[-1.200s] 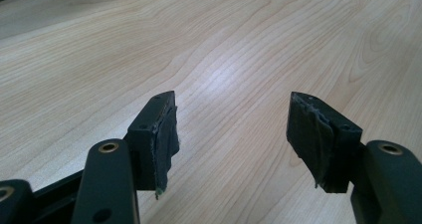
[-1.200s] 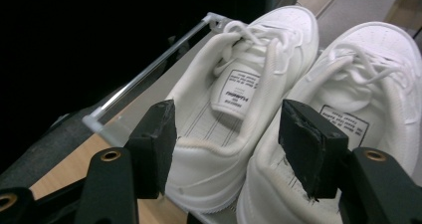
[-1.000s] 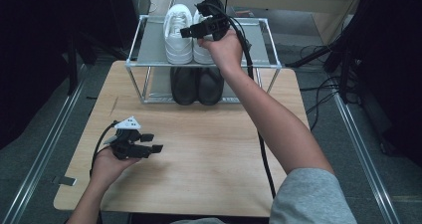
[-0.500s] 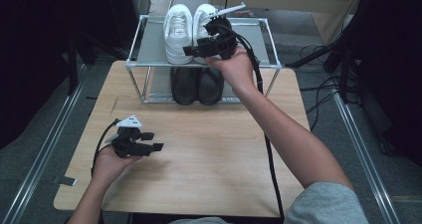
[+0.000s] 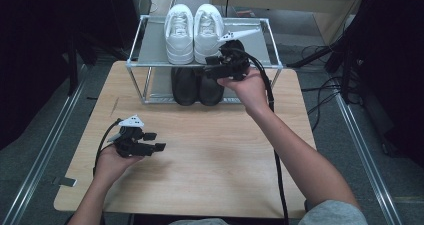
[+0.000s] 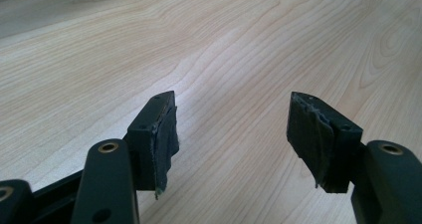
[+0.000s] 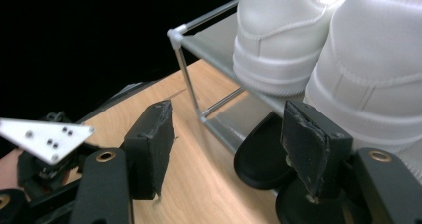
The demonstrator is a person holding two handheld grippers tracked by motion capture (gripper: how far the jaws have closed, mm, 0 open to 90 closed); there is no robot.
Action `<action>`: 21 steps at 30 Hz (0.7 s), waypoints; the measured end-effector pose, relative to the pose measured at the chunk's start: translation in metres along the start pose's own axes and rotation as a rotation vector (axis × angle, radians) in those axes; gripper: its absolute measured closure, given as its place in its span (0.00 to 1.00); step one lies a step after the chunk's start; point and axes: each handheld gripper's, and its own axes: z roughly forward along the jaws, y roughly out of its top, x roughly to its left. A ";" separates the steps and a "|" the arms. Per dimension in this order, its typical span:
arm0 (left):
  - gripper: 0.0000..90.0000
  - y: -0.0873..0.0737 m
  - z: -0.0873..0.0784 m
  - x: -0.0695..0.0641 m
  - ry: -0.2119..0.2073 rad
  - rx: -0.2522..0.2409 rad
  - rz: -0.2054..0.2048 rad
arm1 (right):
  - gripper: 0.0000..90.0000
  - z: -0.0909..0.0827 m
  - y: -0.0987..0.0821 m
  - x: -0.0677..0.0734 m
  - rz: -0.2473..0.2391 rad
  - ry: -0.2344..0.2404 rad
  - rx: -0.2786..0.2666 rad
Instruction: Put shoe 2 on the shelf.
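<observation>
- Bench point(image 5: 210, 160): rack point(image 5: 150, 50) stands at its far edge.
- White shoes point(image 5: 194, 30) on the rack's top shelf; right gripper view shows their heels, black shoes point(image 5: 197, 87) below.
- Right tongs point(image 5: 212, 67) released, empty, at the rack's front edge.
- Left tongs point(image 5: 154, 141) released, empty, over the near-left bench.

I see a pale wooden table point(image 5: 210, 155) across the middle of the frame. At its far edge stands a metal rack point(image 5: 150, 60), with a pair of black shoes point(image 5: 186, 85) on its lower shelf. Upper right, cables point(image 5: 320, 50) lie on grey floor point(image 5: 40, 110).
</observation>
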 end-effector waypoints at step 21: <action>0.41 0.001 0.004 -0.002 -0.010 0.011 0.011 | 0.43 -0.009 -0.092 -0.005 0.023 0.031 0.003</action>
